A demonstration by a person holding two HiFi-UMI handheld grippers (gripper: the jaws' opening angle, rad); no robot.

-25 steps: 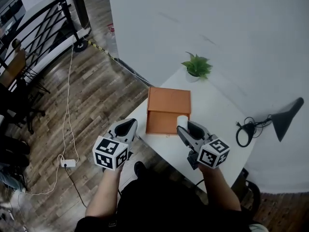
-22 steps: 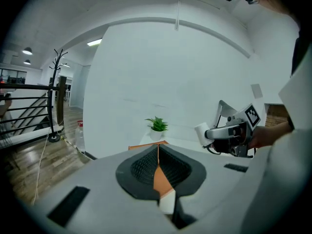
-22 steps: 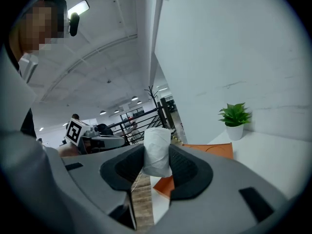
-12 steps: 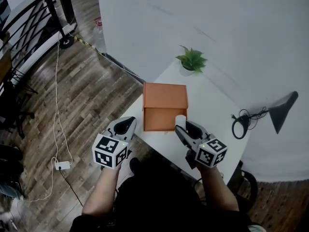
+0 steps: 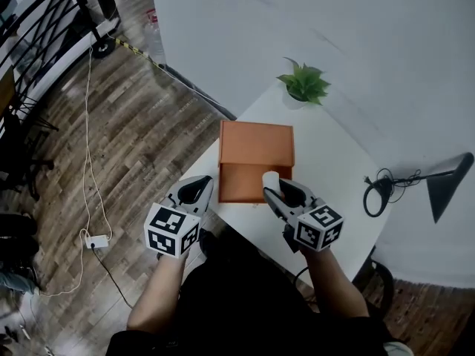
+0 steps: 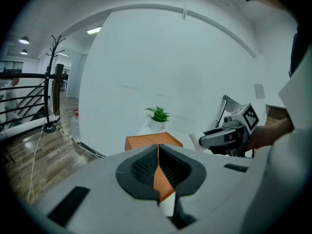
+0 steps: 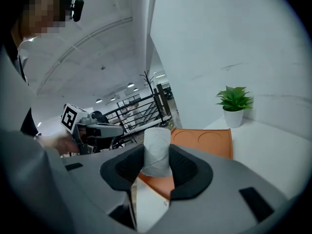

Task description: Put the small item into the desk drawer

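**Head view:** the right gripper [image 5: 280,193] was clamped on the white roll [image 5: 270,178]. The roll stood up out of the jaws, long axis near vertical. The open drawer [image 5: 239,184] of the orange box [image 5: 256,143] lay just ahead and to the left of the roll. The roll sat at the drawer's right front corner; its height above the tray wasn't readable. The left gripper [image 5: 194,191] hung off the table edge [image 5: 326,162], left of the drawer, so the right was clearly the nearer one.

**Left gripper view:** its jaws were together with nothing between them. The orange box [image 6: 153,141] was straight ahead, and the right gripper [image 6: 209,138] was off to the right.

**Right gripper view:** both pads pressed on the white roll [image 7: 157,152], which stood upright. The orange box [image 7: 202,140] showed just beyond and below the roll, and the left gripper [image 7: 105,129] was out to the left.

**Judgement:** the next move looked like a short shift left and down over the tray, then release. The risk was the tall roll tipping on release.
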